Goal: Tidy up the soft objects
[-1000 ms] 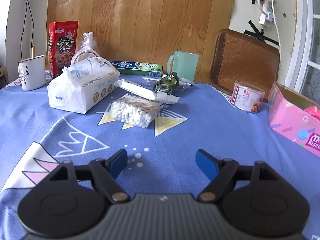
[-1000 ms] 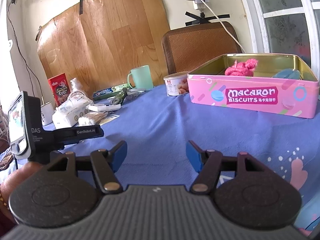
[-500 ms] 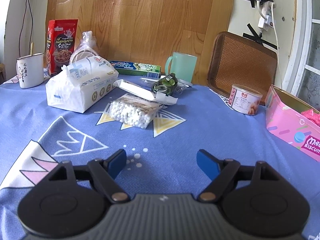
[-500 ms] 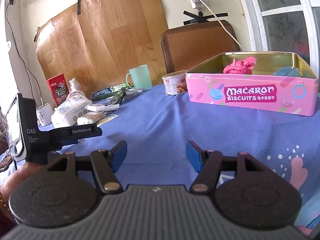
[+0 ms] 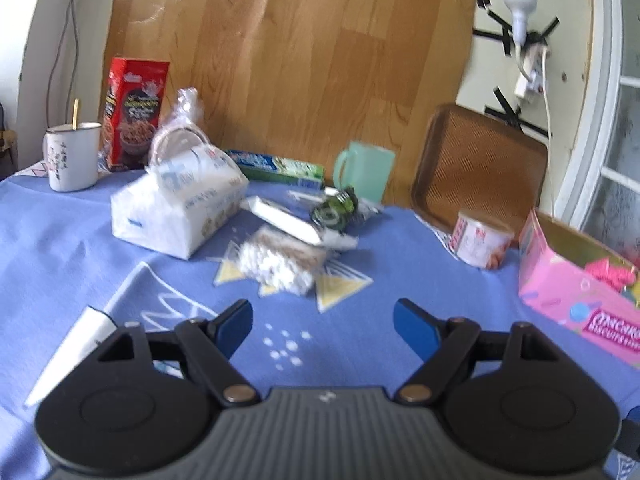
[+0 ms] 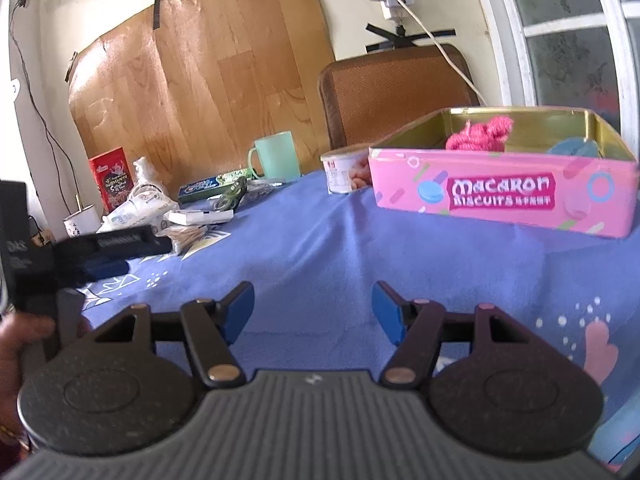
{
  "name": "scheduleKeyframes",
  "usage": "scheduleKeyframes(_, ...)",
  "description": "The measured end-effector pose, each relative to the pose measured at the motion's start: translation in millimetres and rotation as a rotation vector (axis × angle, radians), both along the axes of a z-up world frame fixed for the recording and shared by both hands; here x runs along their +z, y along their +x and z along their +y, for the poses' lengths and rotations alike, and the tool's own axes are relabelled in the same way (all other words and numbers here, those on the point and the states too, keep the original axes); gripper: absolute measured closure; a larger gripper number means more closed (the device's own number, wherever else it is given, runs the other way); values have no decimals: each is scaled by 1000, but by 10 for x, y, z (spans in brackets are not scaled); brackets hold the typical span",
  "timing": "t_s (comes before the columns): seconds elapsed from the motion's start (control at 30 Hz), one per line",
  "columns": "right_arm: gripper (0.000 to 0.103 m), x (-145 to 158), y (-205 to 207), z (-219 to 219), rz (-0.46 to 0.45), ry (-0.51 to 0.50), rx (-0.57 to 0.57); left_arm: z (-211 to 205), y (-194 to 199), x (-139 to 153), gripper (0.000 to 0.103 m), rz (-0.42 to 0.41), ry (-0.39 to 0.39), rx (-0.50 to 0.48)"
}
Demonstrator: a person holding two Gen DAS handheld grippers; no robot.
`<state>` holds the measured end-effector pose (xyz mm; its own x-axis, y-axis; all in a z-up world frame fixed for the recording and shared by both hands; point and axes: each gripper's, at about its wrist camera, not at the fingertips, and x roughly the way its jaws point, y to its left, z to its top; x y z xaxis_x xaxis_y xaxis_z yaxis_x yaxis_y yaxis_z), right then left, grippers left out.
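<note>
Probably a home: cluttered table (image 5: 80,248) with mugs (image 5: 366,172), snacks (image 5: 134,114), tissues (image 5: 180,204).

Daylight from the white-framed frosted window (image 6: 560,28) at right lights both views brightly and evenly, with soft shadows. Both are motion-blurred, smearing the lettering on the pink rectangular biscuit tin (image 5: 576,304) and the white tissue pack (image 5: 180,204). Fisheye distortion bends the edges, corners darkening.

The left gripper (image 5: 323,325) has lifted and swung right — the pink tin (image 5: 580,296) shows more of its inside.
</note>
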<state>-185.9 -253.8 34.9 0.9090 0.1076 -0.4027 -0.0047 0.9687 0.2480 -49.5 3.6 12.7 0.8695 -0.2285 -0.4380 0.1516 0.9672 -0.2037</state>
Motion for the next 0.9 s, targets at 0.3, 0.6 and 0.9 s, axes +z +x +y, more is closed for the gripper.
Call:
scheduleKeyframes(0.3, 36, 57, 581, 53, 42, 27, 84, 536, 116, -136, 22, 16, -18, 137)
scheduleKeyframes(0.6, 26, 196, 1648, 704, 114, 80, 297, 914, 278, -273, 22, 46, -191, 125)
scheduleKeyframes(0.9, 3, -149, 2889, 1266, 308, 193, 308, 917, 249, -284, 22, 39, -208, 83)
